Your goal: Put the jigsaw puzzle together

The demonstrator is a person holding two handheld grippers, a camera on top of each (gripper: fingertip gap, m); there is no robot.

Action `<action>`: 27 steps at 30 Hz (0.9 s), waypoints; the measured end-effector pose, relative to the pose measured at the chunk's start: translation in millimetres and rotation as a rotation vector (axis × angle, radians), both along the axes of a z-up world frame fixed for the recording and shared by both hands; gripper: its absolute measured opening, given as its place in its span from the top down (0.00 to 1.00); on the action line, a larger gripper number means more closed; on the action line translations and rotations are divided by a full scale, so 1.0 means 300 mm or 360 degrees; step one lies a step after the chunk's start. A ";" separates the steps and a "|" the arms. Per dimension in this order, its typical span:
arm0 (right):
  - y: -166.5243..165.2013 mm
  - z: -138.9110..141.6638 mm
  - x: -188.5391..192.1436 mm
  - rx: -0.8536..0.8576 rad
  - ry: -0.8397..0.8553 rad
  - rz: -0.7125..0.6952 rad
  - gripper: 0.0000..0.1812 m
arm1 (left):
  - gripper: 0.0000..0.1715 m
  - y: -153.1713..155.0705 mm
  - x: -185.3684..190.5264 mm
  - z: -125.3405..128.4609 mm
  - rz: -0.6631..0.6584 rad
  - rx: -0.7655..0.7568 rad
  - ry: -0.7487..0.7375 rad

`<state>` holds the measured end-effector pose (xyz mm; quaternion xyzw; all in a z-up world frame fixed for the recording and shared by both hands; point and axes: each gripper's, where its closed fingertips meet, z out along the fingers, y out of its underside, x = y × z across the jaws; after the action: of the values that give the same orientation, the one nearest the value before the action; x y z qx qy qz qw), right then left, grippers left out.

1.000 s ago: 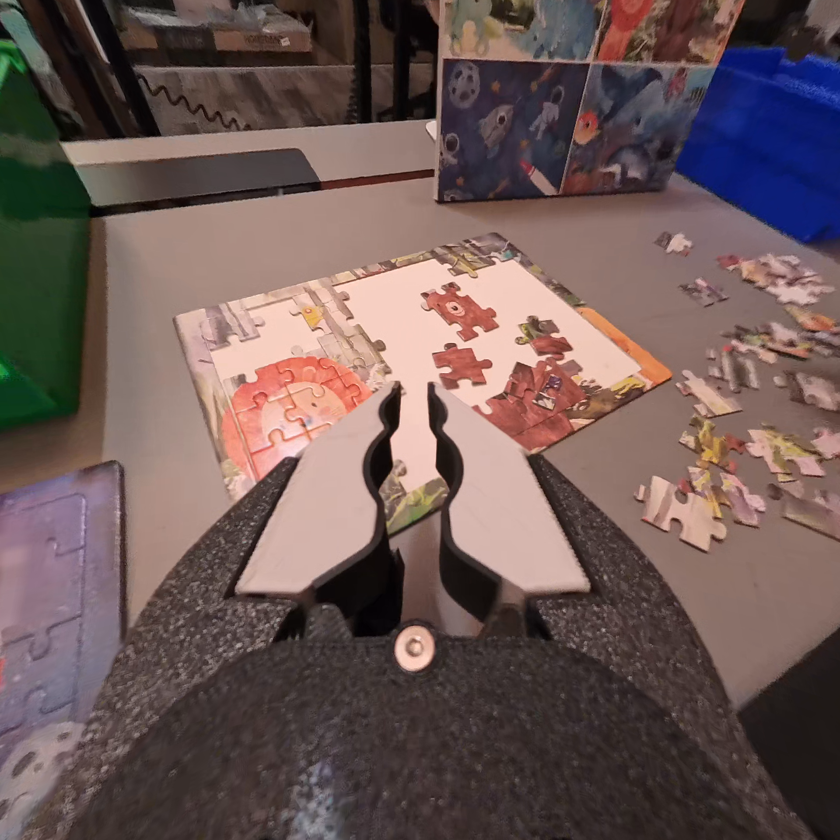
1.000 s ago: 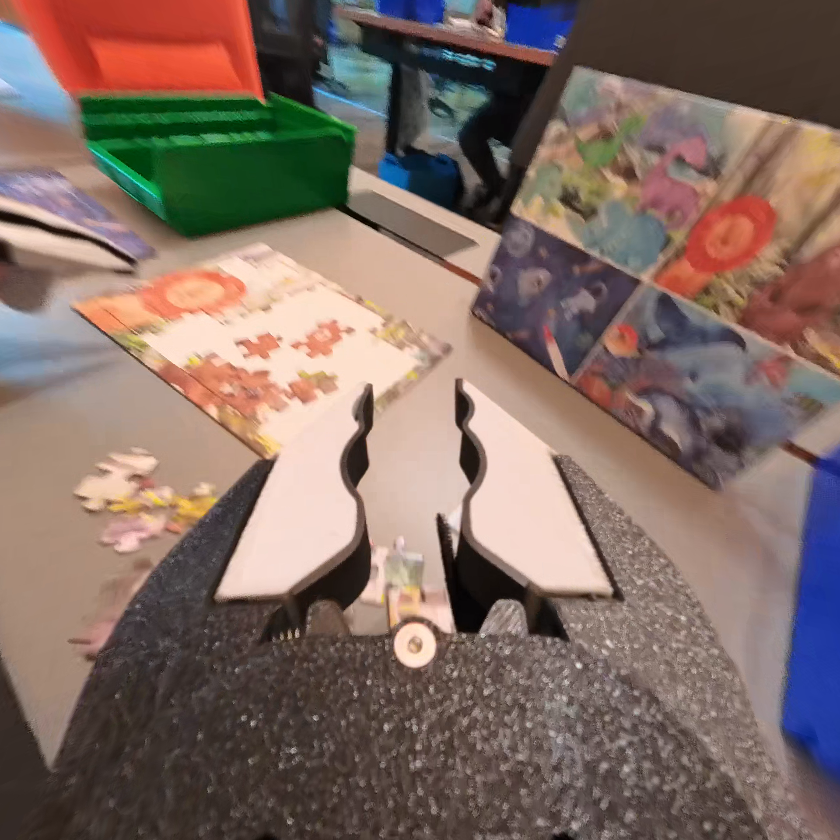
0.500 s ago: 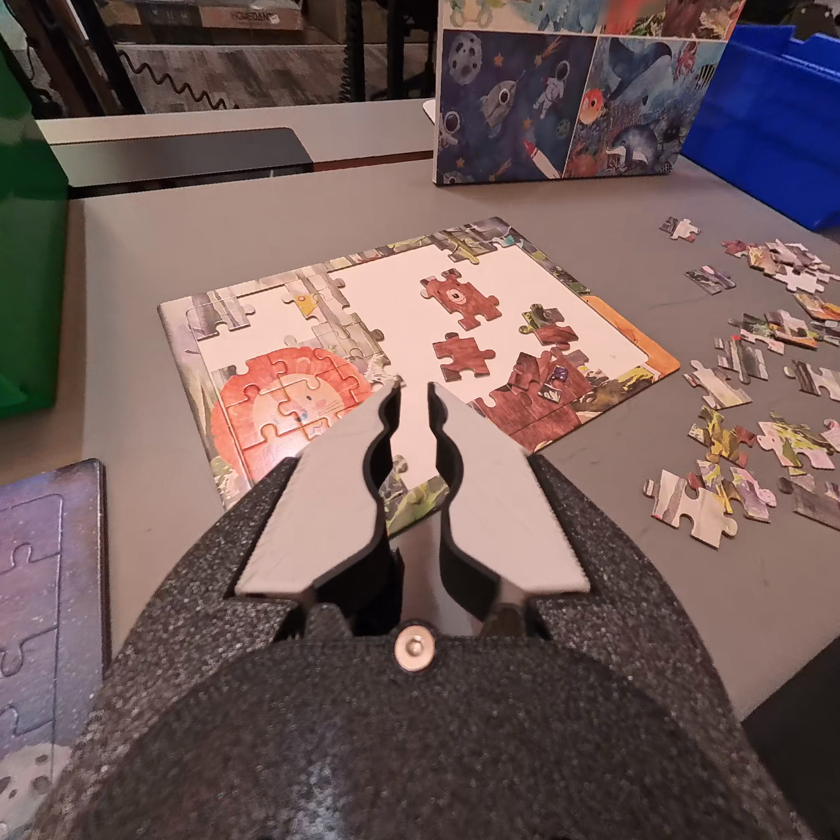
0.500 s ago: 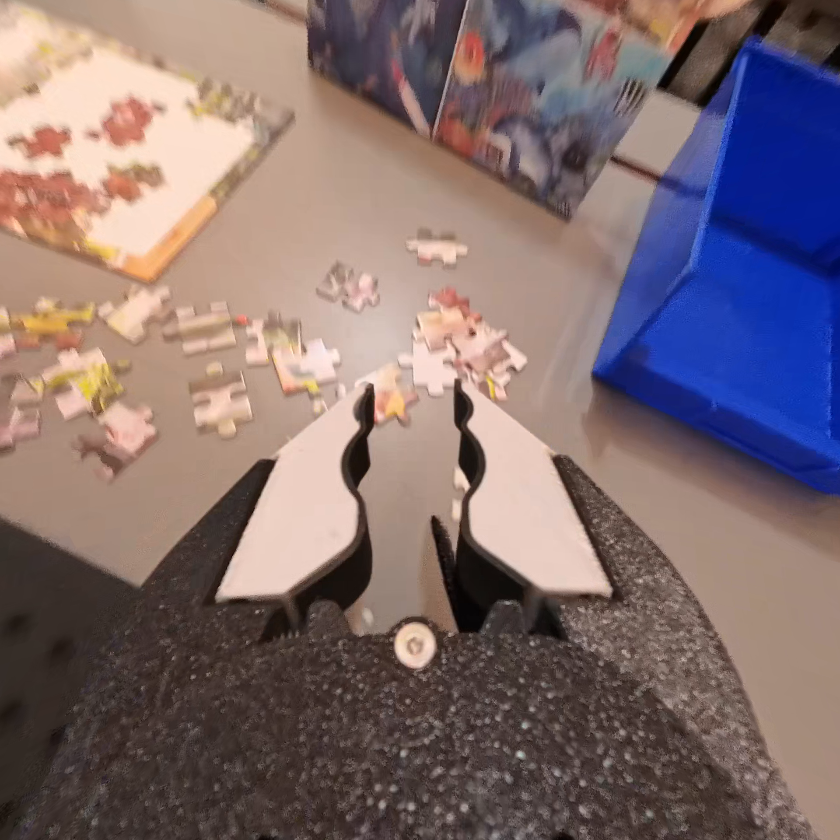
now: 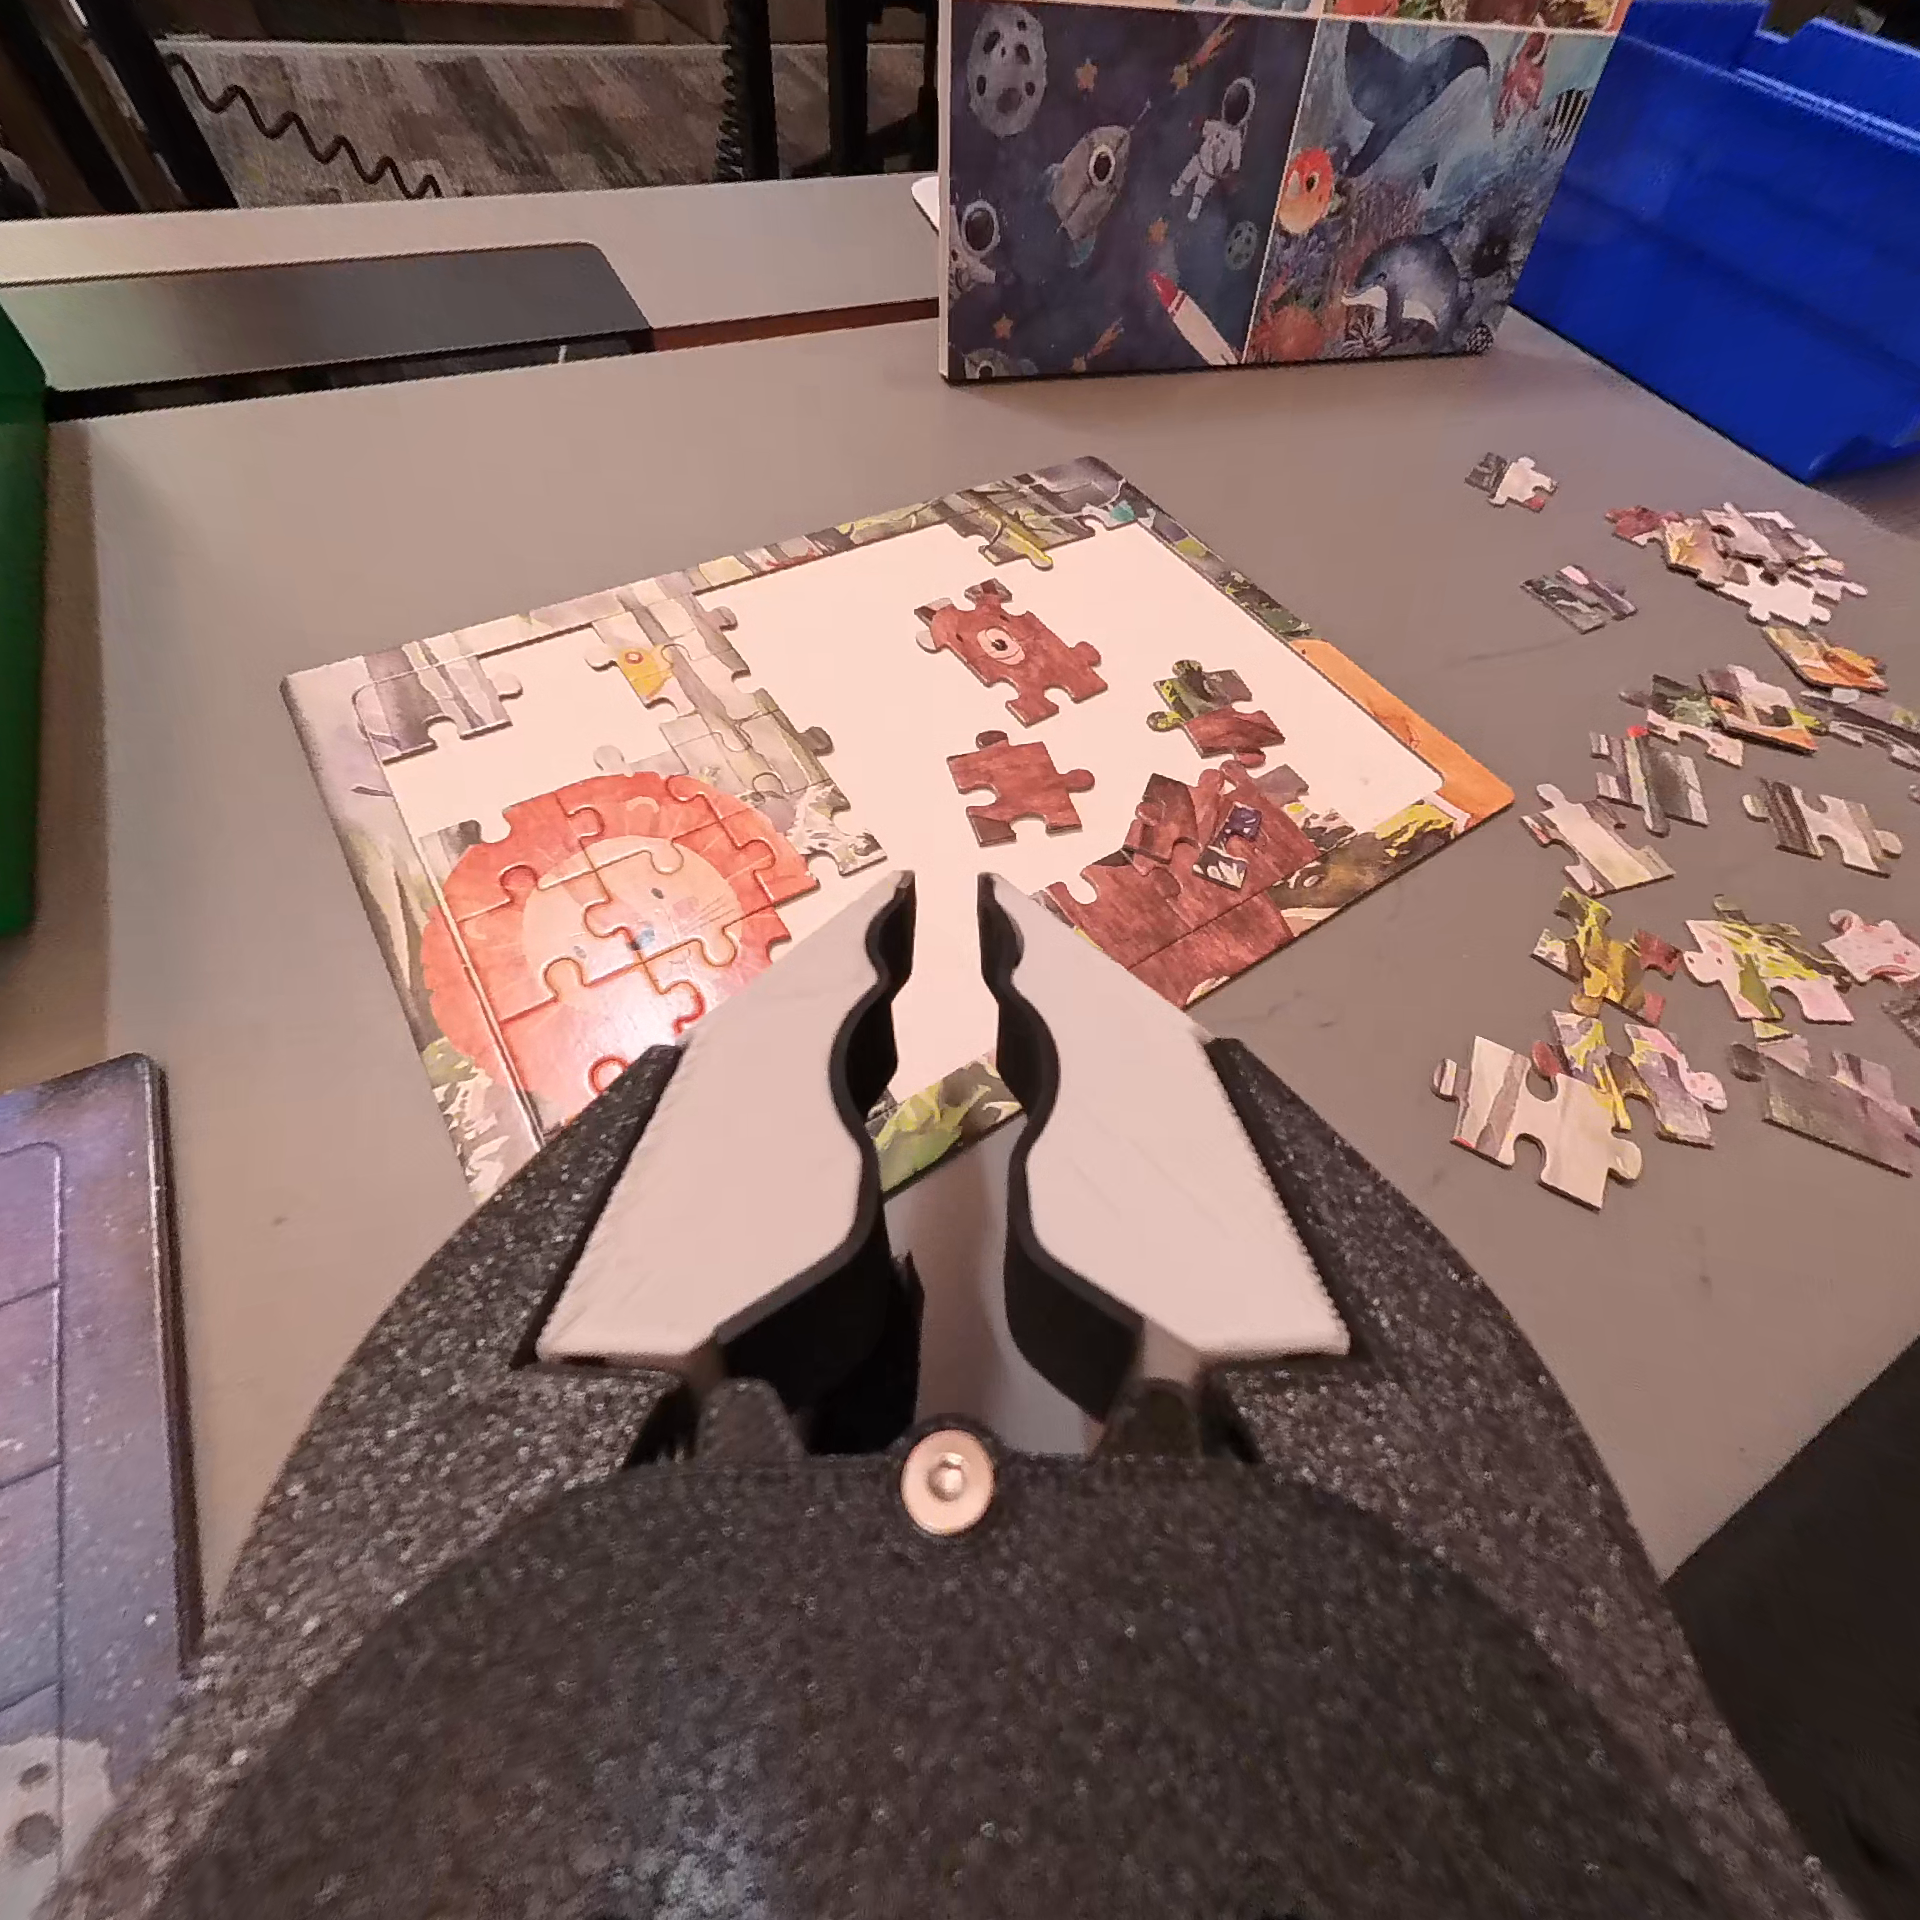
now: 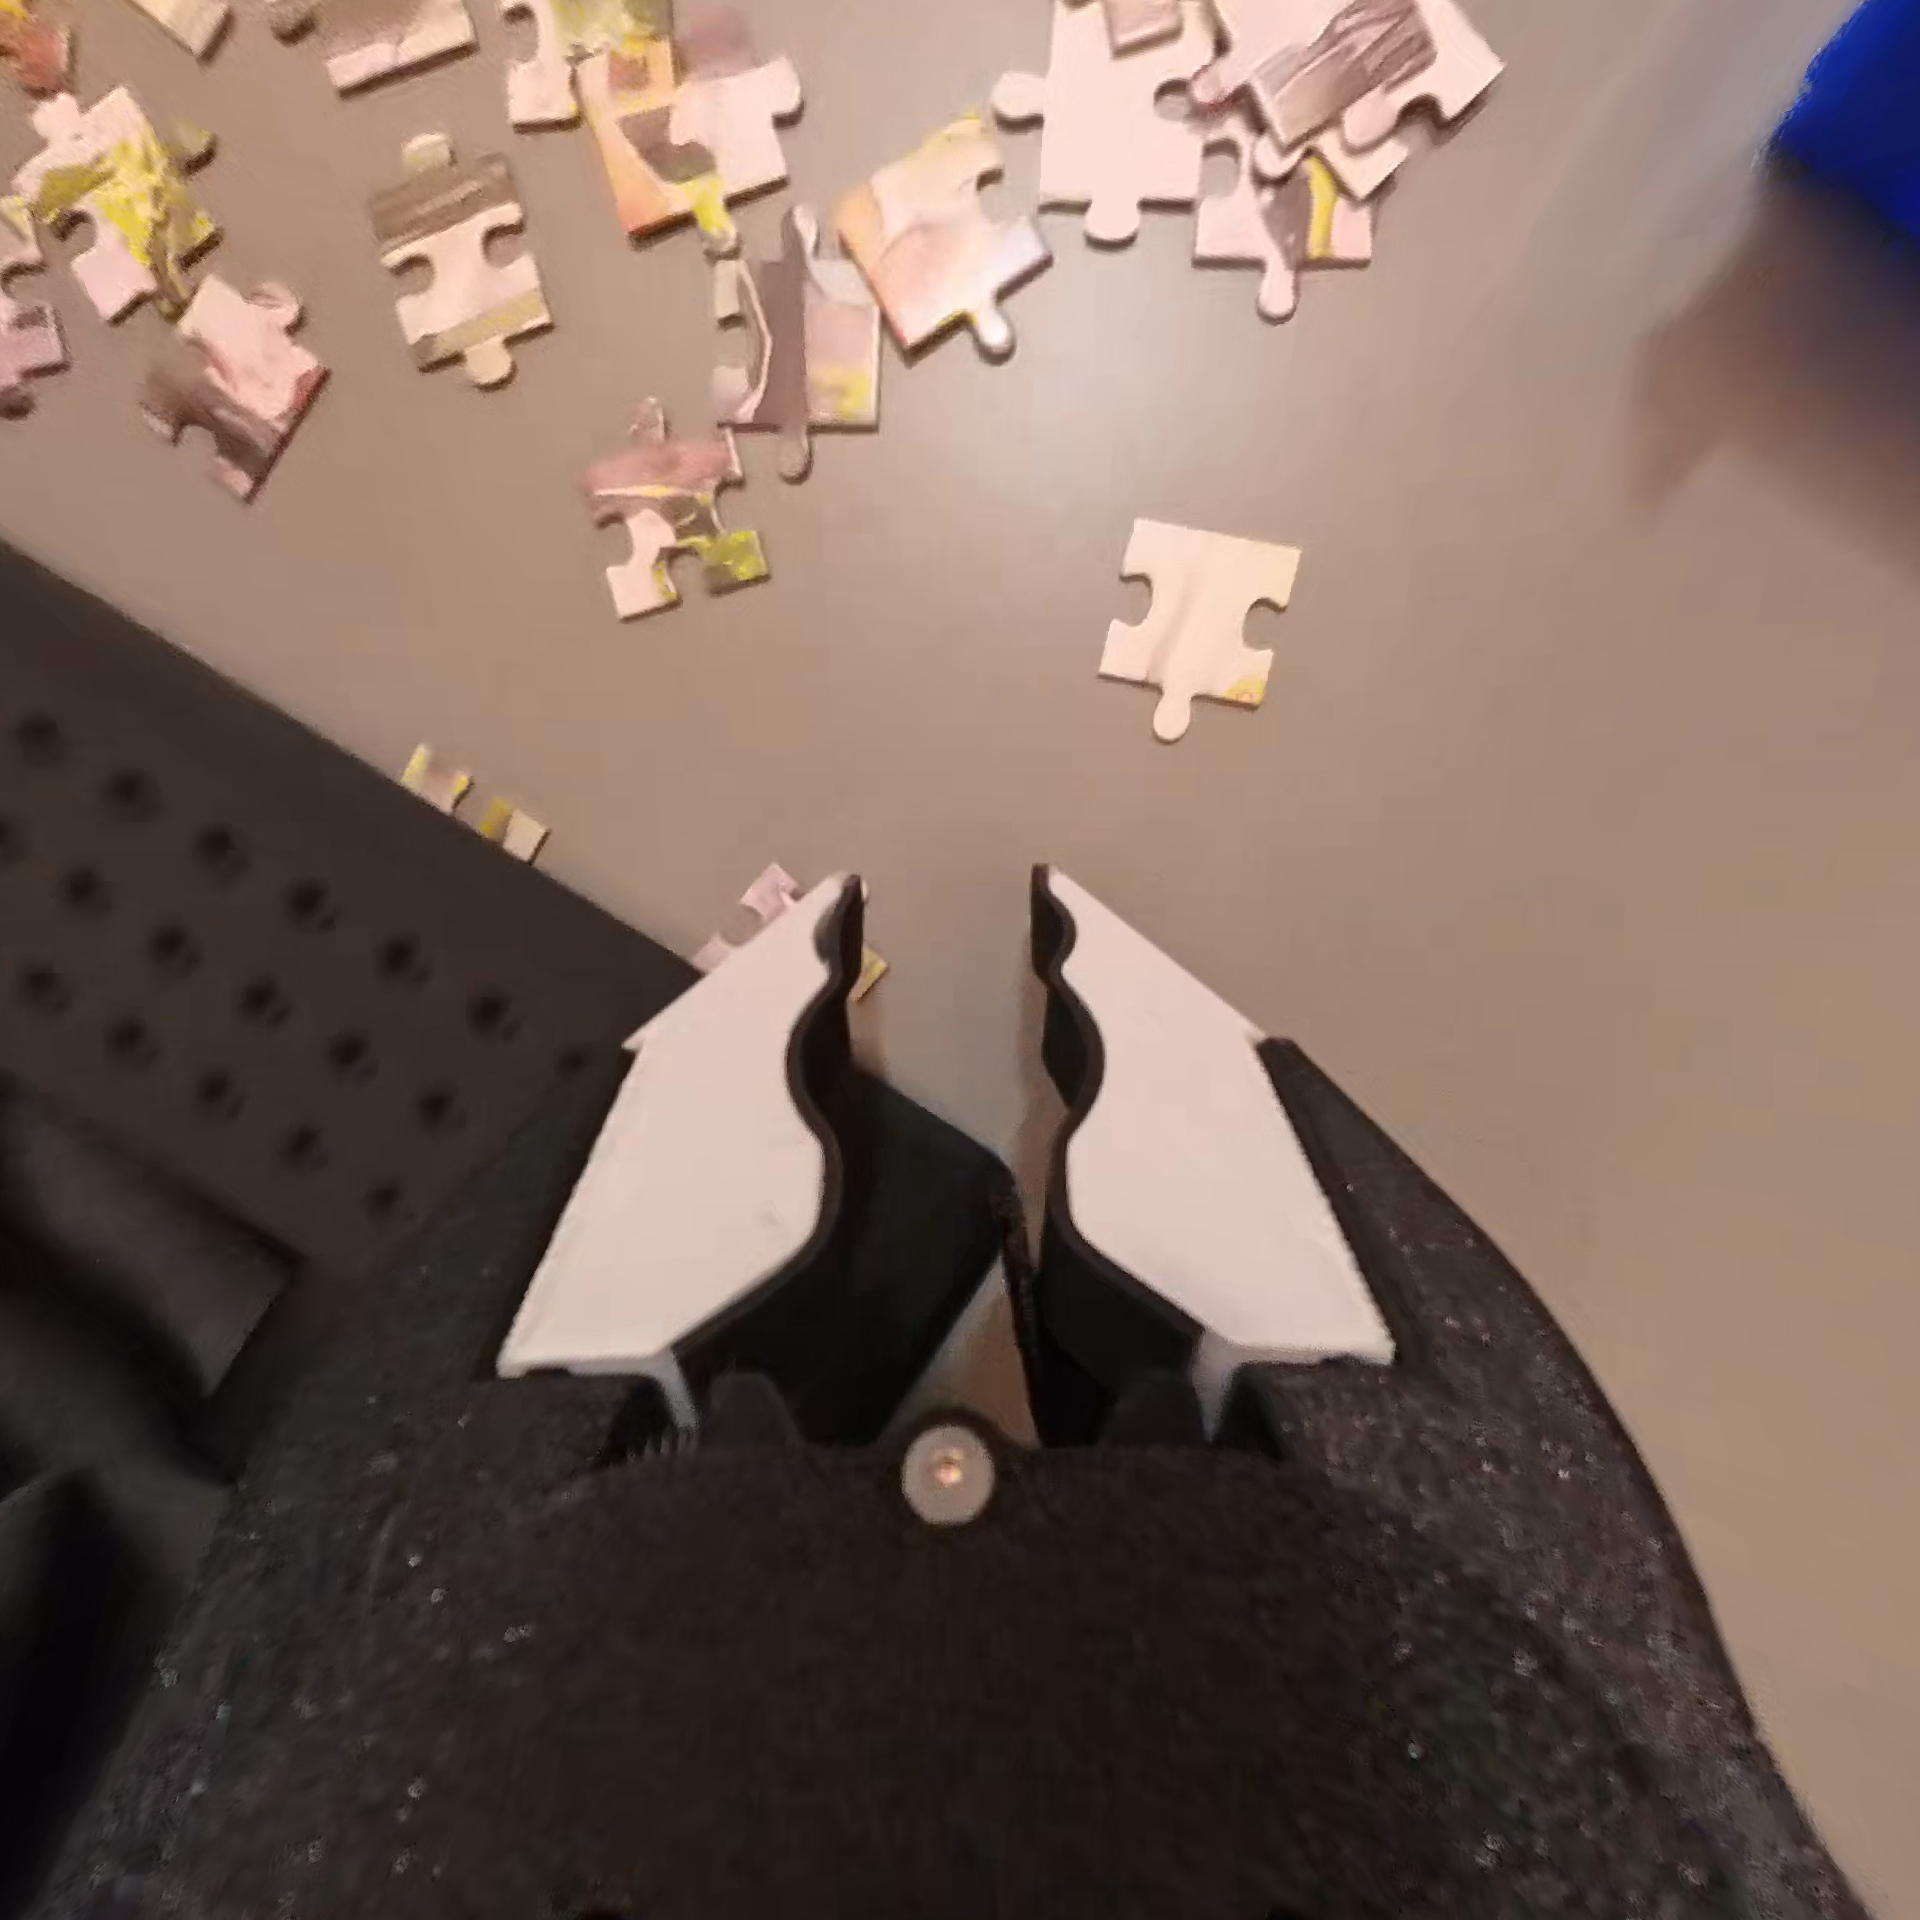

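Grey desk (image 6: pixel 1455 935), pick-up step: right claw (image 6: pixel 945 894) apart, empty, above loose pieces (image 6: pixel 810 343); nearest lone piece (image 6: pixel 1200 618) at 1 o'clock; left claw (image 5: pixel 948 896) slightly apart over puzzle board (image 5: pixel 343 727); next, lower and pinch.

Grey two-finger left gripper (image 5: pixel 945 894), narrowly parted, empty, over part-filled cardboard puzzle tray (image 5: pixel 343 748); loose cardboard jigsaw pieces (image 5: pixel 1704 831) right; illustrated puzzle box (image 5: pixel 1226 187) behind; grey tabletop (image 5: pixel 520 499).

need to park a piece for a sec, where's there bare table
Bare grey table lies between the puzzle board and the picture box, and left of the board. It is crowded right of the board, where loose pieces are scattered.
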<state>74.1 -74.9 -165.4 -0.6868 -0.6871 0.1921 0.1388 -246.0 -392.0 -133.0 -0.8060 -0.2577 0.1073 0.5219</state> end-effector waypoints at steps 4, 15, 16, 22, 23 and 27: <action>-0.056 -0.009 0.043 -0.0064 -0.0106 0.0147 0.94 | 0.94 -0.003 -0.001 0.004 0.0004 0.0016 -0.0005; -0.010 -0.057 -0.087 0.0243 -0.0160 0.0229 1.00 | 0.94 -0.002 -0.002 0.000 0.0007 0.0003 -0.0006; -0.022 -0.053 -0.101 0.0258 -0.0141 0.0276 1.00 | 0.94 -0.002 -0.002 0.000 0.0008 0.0002 -0.0006; -0.328 0.000 -0.080 -0.0286 -0.0110 0.0722 1.00 | 0.94 -0.001 -0.003 -0.006 0.0006 -0.0007 -0.0020; -0.331 -0.004 -0.076 -0.0289 -0.0157 0.0741 1.00 | 0.94 0.000 -0.003 -0.007 0.0005 -0.0009 -0.0021; -0.345 -0.018 -0.043 -0.0396 -0.0460 0.0902 1.00 | 0.94 0.001 -0.001 -0.007 0.0001 -0.0013 -0.0016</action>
<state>61.3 -178.2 -170.9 -0.5003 -0.8345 0.2061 -0.1038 -246.4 -391.8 -135.1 -0.8086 -0.2601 0.1044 0.5174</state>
